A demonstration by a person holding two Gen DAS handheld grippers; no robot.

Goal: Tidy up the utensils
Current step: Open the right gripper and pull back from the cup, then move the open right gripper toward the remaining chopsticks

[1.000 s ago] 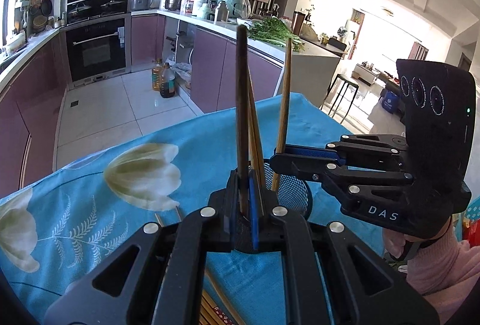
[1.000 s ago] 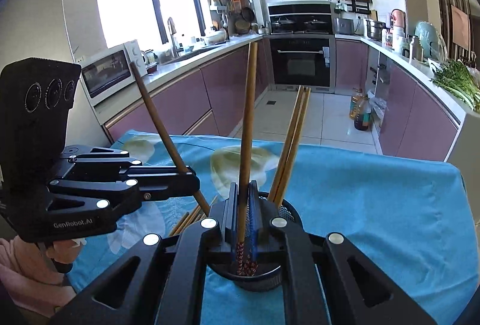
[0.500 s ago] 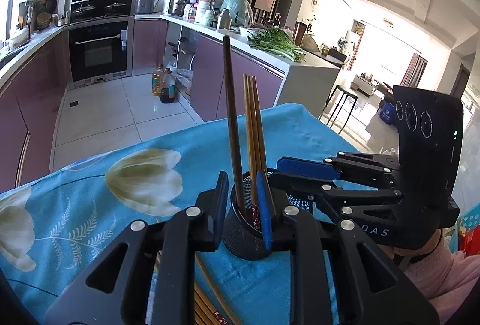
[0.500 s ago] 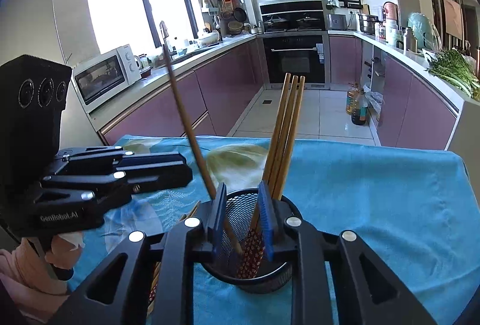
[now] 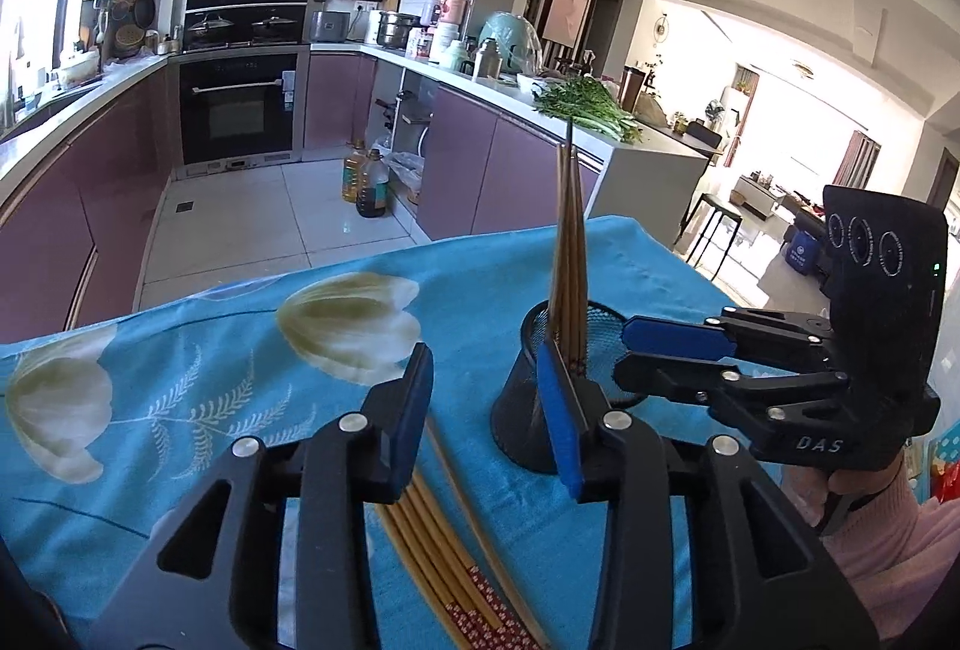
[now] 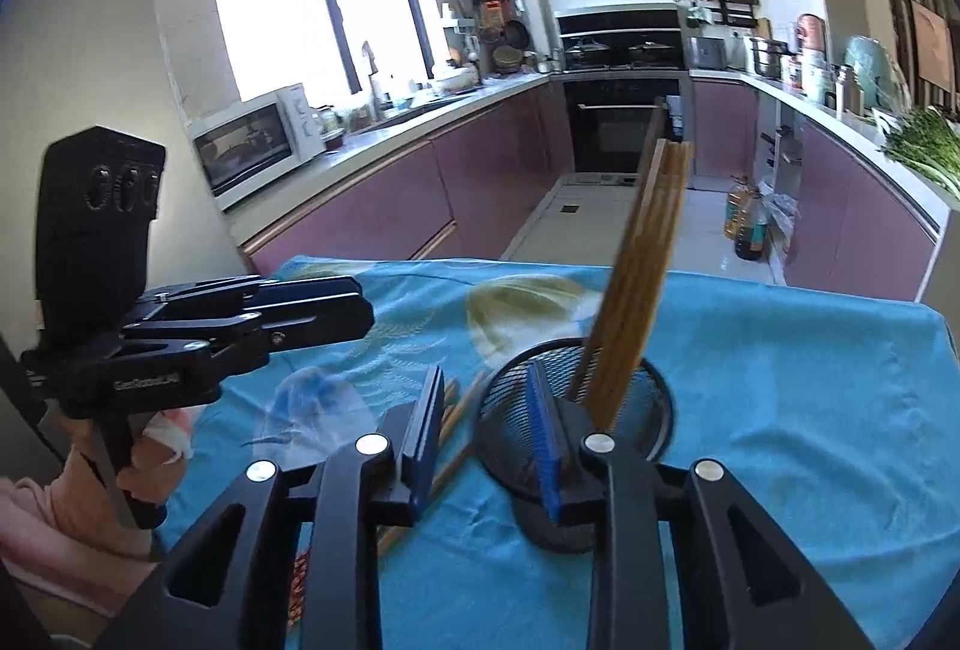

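A: Where are the utensils?

B: A bunch of brown wooden chopsticks [image 5: 569, 254] stands upright in the black wire-mesh cup [image 5: 540, 398] on the desk's blue tulip-print cloth [image 5: 180, 362]. More loose wooden chopsticks [image 5: 444, 542] lie flat on the cloth, just left of the cup.

A: And the claws?

B: The left claw [image 5: 489, 410] is spread wide and empty, its right finger against the cup's near wall. The right claw [image 6: 483, 434] is also wide and empty, one finger in front of the cup.
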